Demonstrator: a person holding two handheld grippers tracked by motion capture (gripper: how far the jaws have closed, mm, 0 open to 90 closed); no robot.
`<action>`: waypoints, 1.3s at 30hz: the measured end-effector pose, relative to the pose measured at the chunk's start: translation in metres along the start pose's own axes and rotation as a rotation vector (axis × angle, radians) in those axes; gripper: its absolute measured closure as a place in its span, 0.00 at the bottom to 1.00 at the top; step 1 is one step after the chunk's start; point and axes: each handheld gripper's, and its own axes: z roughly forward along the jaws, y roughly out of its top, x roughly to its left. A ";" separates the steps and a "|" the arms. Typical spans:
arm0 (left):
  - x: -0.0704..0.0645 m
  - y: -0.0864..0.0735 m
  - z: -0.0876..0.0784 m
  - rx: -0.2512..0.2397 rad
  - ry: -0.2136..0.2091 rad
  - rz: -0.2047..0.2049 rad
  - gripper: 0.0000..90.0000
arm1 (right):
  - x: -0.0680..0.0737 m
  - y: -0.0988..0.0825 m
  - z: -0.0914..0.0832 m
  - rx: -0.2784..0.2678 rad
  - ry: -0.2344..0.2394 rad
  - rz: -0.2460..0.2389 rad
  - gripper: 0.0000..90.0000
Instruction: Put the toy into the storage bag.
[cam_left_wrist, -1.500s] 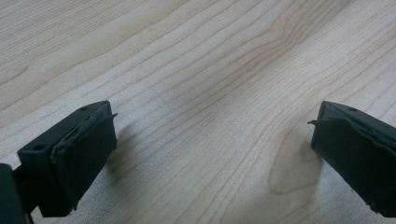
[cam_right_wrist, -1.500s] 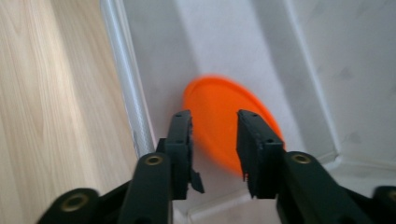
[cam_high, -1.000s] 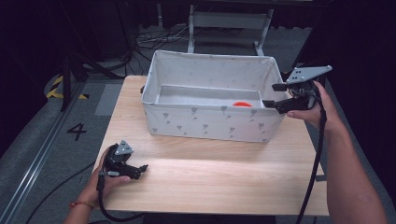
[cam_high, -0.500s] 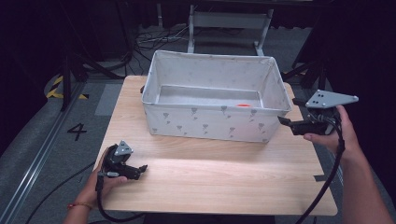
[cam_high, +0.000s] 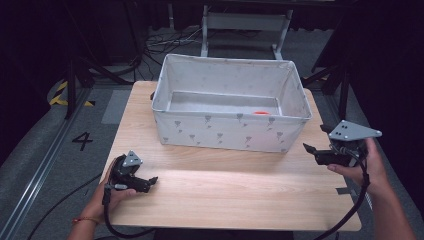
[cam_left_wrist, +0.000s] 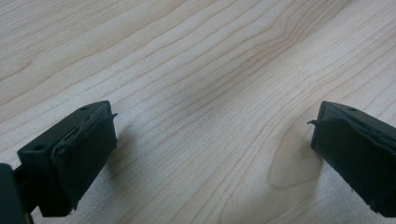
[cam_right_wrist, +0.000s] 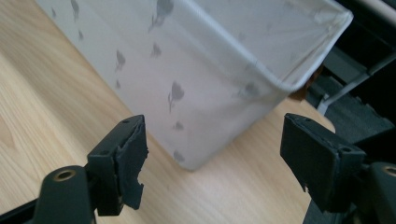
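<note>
Now the right gripper (cam_high: 311, 152), jaws spread and empty, has dropped beside the bin (cam_high: 230, 132)

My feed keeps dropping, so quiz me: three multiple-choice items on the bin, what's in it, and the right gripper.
1. Where does the bin stand? A far half of the table B floor C near edge
2. What colour is the small thing inside the bin? A blue B orange-red C green
3. The right gripper is: A shut on the bin B holding a cup C open, empty

A: it sits toward the far side.
B: orange-red spot on the bin's floor.
C: jaws apart, nothing between them.
</note>
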 end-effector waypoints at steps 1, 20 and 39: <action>0.000 0.000 0.000 -0.001 0.000 -0.003 0.01 | 0.002 -0.004 0.002 0.012 -0.004 -0.003 0.26; 0.000 -0.001 -0.001 0.001 0.006 -0.002 0.01 | 0.025 -0.071 0.038 0.095 0.017 0.041 0.21; -0.001 -0.001 -0.001 0.002 0.003 -0.008 0.00 | 0.025 -0.143 0.052 0.102 0.078 0.248 0.25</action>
